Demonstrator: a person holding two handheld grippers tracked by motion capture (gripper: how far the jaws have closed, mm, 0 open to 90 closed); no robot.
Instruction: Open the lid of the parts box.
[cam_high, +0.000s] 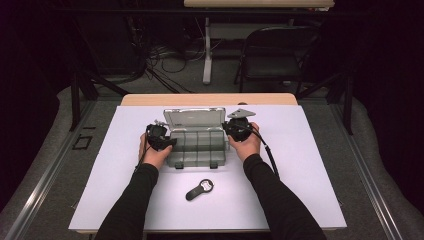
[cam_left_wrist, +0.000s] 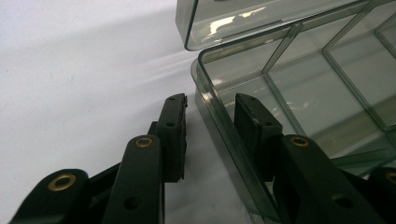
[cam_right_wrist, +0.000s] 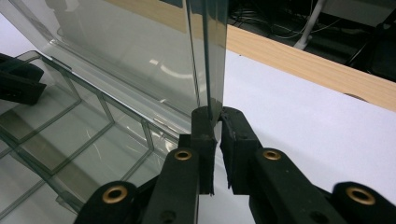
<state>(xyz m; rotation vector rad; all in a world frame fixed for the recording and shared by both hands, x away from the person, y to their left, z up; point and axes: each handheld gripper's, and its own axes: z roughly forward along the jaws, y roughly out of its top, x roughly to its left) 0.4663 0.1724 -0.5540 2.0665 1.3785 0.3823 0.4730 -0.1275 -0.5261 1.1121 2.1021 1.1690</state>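
Gripping the raised lid (cam_right_wrist: 140, 60) of the clear compartment box (cam_high: 197, 147) by its side edge, we are pinching it between the fingers (cam_right_wrist: 203, 140) of the right gripper (cam_right_wrist: 217, 116), so the lid is rising upright straight out from between those pads. With the left gripper (cam_left_wrist: 210, 100) we are straddling the box's end wall (cam_left_wrist: 219, 126): one finger is sitting inside the nearest compartment and the other is standing outside on the white table (cam_high: 300, 150), the two spread with the wall between them, and we cannot tell whether they are pressing on it. A black handheld tool (cam_high: 199, 189) is lying well behind both sets of fingers, toward us.
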